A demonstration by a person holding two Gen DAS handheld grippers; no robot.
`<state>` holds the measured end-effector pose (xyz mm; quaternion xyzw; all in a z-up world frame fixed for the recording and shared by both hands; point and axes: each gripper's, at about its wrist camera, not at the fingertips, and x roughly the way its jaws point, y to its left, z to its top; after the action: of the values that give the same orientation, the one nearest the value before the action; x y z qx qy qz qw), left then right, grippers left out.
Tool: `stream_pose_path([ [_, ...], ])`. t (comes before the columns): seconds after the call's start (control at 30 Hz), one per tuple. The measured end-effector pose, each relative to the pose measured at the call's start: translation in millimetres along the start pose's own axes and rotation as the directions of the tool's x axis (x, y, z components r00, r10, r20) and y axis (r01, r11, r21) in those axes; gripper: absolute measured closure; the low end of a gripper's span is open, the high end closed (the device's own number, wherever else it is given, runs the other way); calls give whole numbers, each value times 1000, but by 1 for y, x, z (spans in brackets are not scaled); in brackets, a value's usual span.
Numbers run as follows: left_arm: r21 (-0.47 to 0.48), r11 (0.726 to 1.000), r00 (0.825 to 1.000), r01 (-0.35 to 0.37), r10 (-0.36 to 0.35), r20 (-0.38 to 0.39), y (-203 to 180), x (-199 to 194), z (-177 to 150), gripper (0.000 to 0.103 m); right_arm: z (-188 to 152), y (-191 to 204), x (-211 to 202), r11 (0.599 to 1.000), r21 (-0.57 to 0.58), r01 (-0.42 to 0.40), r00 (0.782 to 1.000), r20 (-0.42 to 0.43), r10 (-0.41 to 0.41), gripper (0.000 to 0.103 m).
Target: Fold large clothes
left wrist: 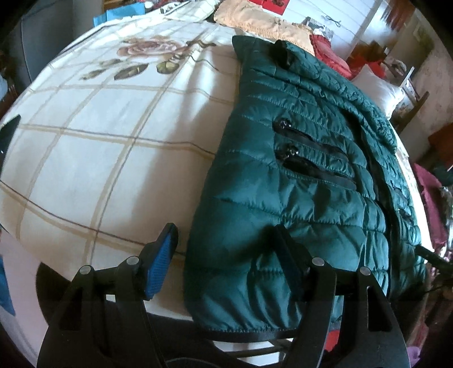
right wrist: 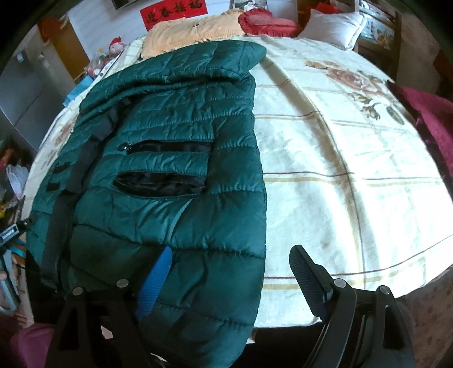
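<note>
A dark green quilted jacket (left wrist: 297, 136) lies front up on a bed, zip pockets showing, with its hem hanging over the near edge. In the left wrist view my left gripper (left wrist: 225, 229) stands open astride the jacket's left hem corner. Its blue pad (left wrist: 160, 263) is over the blanket, clear of the cloth, and the other finger (left wrist: 288, 254) rests over the jacket. In the right wrist view the jacket (right wrist: 175, 121) fills the left half. My right gripper (right wrist: 230, 250) is open astride the right hem edge, with one blue pad (right wrist: 155, 283) over the jacket and the dark finger (right wrist: 307, 283) over the blanket.
A cream checked blanket with a rose print (left wrist: 99, 141) covers the bed (right wrist: 339, 169). At the far end lie a yellow cloth (right wrist: 192, 31), a red cushion (right wrist: 263, 19) and a white pillow (right wrist: 334, 25). A maroon cloth (right wrist: 430, 119) drapes the bed's right side.
</note>
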<state>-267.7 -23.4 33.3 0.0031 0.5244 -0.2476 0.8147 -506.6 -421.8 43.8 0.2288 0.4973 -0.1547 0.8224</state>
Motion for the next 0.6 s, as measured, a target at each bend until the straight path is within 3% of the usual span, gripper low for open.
stream_pose_path([
  [0.07, -6, 1000, 1000, 13, -13, 4, 1, 1, -1, 33, -2, -1, 5, 999, 18, -37, 999, -24, 37, 20],
  [0.17, -4, 1000, 1000, 29, -29, -10, -2, 2, 0, 23, -6, -1, 7, 993, 40, -115, 992, -42, 117, 20],
  [0.27, 24, 999, 999, 32, -32, -15, -12, 5, -2, 23, -7, 4, 8, 982, 37, -183, 982, -47, 185, 20],
  [0.4, 91, 996, 1000, 20, -18, -21, -25, 9, -4, 15, -11, 8, 8, 982, 10, -186, 982, -37, 186, 19],
  [0.6, 95, 995, 999, 24, -22, -26, -25, 11, -3, 15, -12, 6, 7, 973, 23, -230, 973, -27, 230, 19],
])
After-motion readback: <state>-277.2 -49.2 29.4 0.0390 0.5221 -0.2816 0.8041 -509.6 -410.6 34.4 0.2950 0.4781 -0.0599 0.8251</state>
